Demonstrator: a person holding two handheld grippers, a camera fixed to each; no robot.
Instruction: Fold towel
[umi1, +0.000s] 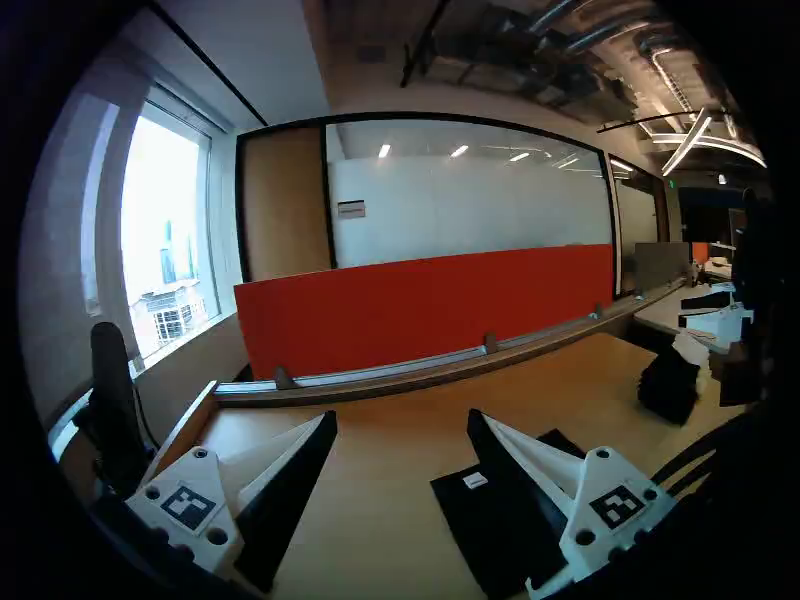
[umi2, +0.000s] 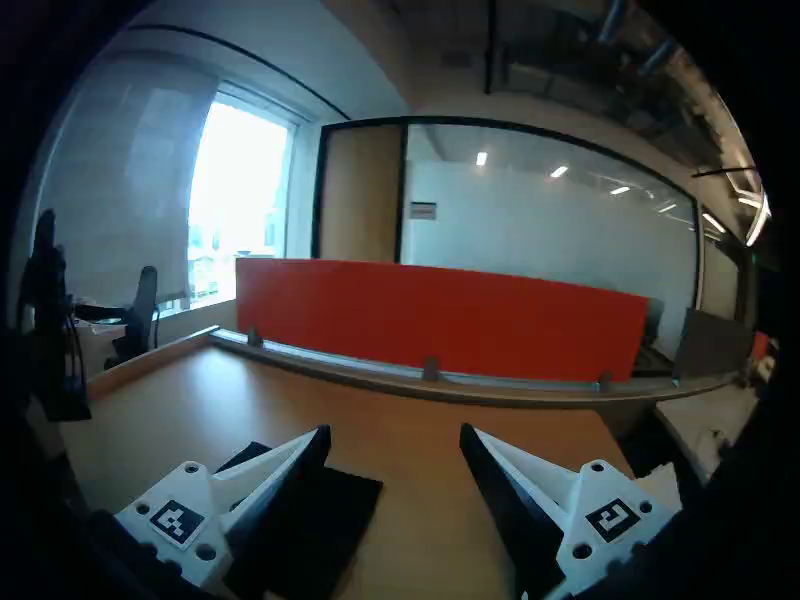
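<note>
Two grippers are hovering over the desk (umi1: 390, 520): the left gripper (umi1: 400, 414) and right gripper (umi2: 394, 428) are both standing wide open, gripping nothing. A black towel (umi1: 458, 520) is lying flat at 5 o'clock in the left gripper view and at 7 o'clock in the right. No fold is underway; whether any is done cannot be told.

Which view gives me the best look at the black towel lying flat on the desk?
The left gripper view: the black towel lies flat, its white tag and near edge clear, partly behind a finger. The right gripper view catches a dark corner of it beside a finger.
</note>
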